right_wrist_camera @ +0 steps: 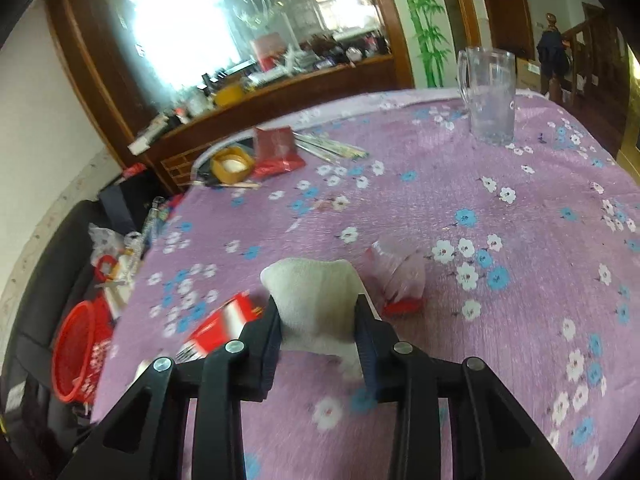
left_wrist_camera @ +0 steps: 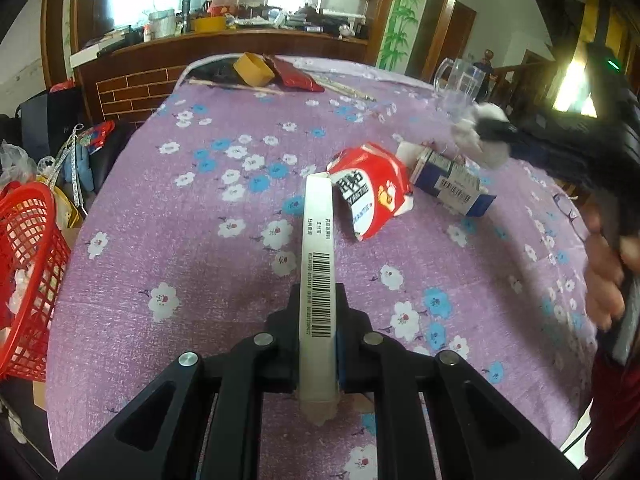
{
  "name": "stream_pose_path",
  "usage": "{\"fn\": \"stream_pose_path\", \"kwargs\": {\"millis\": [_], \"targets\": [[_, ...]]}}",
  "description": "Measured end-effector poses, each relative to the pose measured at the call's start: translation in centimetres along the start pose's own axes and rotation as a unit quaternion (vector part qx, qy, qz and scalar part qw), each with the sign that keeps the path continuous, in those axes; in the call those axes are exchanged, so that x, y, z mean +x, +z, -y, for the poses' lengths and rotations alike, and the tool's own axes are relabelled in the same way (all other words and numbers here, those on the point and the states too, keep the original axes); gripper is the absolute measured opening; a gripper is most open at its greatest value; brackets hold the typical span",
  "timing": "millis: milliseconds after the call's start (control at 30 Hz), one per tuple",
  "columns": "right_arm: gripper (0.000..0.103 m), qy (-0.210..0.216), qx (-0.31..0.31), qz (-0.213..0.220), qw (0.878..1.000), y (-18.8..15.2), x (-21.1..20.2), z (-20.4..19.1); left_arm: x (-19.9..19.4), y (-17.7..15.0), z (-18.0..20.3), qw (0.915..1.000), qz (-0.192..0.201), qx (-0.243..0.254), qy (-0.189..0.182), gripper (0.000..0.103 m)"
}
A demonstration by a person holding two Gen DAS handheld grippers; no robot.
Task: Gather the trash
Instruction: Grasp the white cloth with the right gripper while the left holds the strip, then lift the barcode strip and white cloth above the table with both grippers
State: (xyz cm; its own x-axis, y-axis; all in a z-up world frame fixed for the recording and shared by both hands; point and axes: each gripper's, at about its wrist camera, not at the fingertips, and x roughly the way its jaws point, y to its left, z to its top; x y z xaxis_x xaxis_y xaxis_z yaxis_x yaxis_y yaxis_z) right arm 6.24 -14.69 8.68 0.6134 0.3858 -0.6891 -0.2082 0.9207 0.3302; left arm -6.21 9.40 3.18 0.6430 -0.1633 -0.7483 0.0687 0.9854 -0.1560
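My left gripper (left_wrist_camera: 319, 300) is shut on a flat white box with a barcode (left_wrist_camera: 318, 240), held above the purple flowered tablecloth (left_wrist_camera: 180, 248). Ahead of it lie a red and white carton (left_wrist_camera: 370, 188) and a blue and white box (left_wrist_camera: 452, 182). My right gripper (right_wrist_camera: 318, 312) is shut on a crumpled white tissue wad (right_wrist_camera: 316, 296); it also shows in the left wrist view (left_wrist_camera: 480, 138) at the right, above the table. A pink plastic wrapper with a red end (right_wrist_camera: 400, 276) lies just right of the right gripper. The red carton (right_wrist_camera: 224, 324) is blurred at its left.
A red mesh basket (left_wrist_camera: 28, 264) hangs off the table's left edge, also low left in the right wrist view (right_wrist_camera: 78, 356). A clear glass mug (right_wrist_camera: 490, 96) stands at the far right. A yellow bowl (right_wrist_camera: 232, 166), a red packet (right_wrist_camera: 276, 150) and chopsticks (right_wrist_camera: 332, 146) lie at the far edge.
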Motion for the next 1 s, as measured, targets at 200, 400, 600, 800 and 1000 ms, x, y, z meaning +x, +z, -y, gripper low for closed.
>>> {"fn": "stream_pose_path", "kwargs": {"millis": [200,400,600,800,1000], "targets": [[0.037,0.036,-0.021,0.028,0.999,-4.1,-4.8,-1.9,-1.9,-0.3,1.3,0.9993,0.034,0.011,0.013,0.012],[0.037,0.033,-0.034,0.043,0.998,-7.2,-7.0,-2.5,-3.0,-0.9,2.4,0.9982,0.053,0.019,0.023,0.012],[0.038,0.033,-0.025,0.038,0.998,-8.8,-7.6,-1.9,-3.7,-1.2,3.0,0.9971,0.062,0.027,0.034,0.012],[0.038,0.036,-0.033,0.033,0.998,-9.6,-7.8,-2.4,-4.2,-1.6,3.7,0.9957,0.069,0.039,0.047,0.012],[0.038,0.039,-0.038,0.032,0.998,-9.8,-7.8,-3.0,-4.4,-1.5,3.6,0.9941,0.075,0.040,0.067,0.012]]}}
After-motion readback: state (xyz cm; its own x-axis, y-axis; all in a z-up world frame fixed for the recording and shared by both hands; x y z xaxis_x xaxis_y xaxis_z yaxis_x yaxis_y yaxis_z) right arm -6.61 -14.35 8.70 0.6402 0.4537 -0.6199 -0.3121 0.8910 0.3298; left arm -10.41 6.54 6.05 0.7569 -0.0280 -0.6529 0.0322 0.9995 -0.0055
